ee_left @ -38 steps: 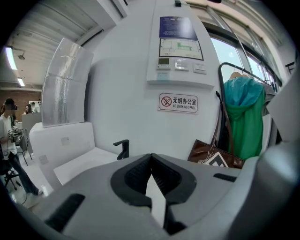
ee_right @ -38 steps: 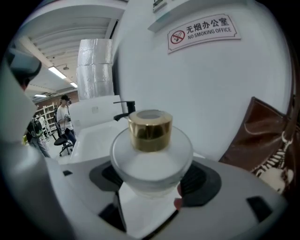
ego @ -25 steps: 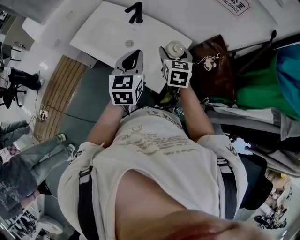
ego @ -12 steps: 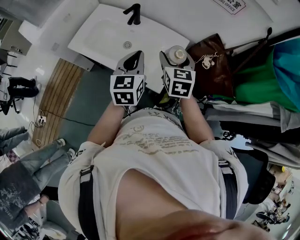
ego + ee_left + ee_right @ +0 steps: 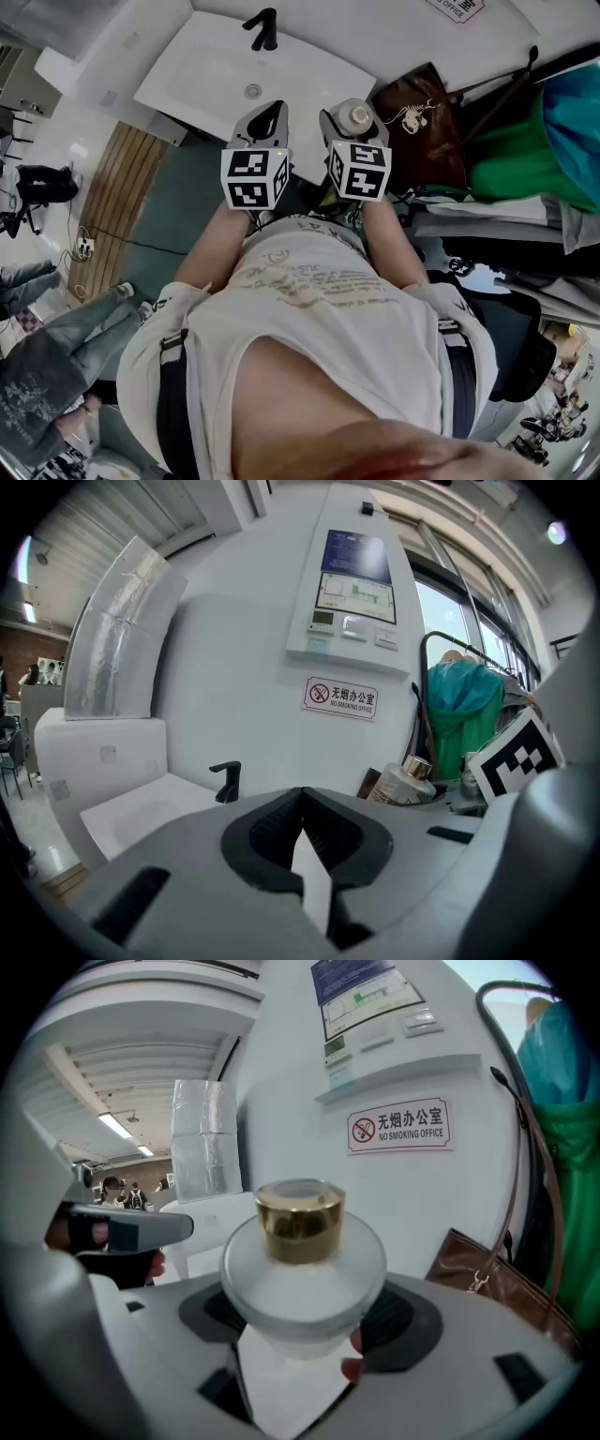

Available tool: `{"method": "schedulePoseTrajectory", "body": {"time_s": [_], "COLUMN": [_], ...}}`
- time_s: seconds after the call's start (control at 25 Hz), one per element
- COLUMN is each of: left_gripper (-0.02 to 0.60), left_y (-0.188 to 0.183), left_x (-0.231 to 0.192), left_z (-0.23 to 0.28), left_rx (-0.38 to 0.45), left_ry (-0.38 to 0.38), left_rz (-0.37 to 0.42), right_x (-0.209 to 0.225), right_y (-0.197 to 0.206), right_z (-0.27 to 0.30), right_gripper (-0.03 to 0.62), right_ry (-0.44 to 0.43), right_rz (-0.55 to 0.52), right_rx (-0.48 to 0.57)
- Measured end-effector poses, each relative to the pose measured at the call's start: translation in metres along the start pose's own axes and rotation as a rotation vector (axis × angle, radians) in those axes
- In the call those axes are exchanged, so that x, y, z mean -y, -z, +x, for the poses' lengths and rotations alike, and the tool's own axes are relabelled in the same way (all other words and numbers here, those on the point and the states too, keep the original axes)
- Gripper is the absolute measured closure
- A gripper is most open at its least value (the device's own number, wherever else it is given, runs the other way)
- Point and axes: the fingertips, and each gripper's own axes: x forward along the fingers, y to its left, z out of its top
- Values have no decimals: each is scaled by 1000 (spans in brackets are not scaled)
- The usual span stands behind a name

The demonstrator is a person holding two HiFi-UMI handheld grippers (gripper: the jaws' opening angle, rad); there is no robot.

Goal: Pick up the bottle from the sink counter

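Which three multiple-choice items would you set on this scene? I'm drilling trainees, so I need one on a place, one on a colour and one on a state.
1. Where is the bottle?
A. Between the right gripper's jaws
B. In the sink basin
C. Inside the brown bag

2. What colour is the bottle's cap?
A. Black
B. Gold
C. Green

3. How do the left gripper's jaws stand?
A. Wide apart
B. Clamped on the faucet
C. Together, with nothing between them

Answers:
1 A: the right gripper view shows the jaw pads on either side of the bottle's frosted body.
2 B: the cap shines gold in that same view.
3 C: the left gripper view shows the jaws meeting, with nothing held.
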Motion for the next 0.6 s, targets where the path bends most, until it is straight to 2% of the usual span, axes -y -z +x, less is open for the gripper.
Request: {"method": "schedulePoseTrajectory", "body": {"time_s": [0.6], "left_gripper": [560], "left_y": [4], "left_x": [9], "left_z": [-4], "left_rx": [-11], "left_ry": [2], "left_rz": [17], "right_x": [2], "right_y": [-13], "right_z": [-15], "right_gripper": [253], "right_ry": [-2], "right_rz": [5], "right_rx": [40]}}
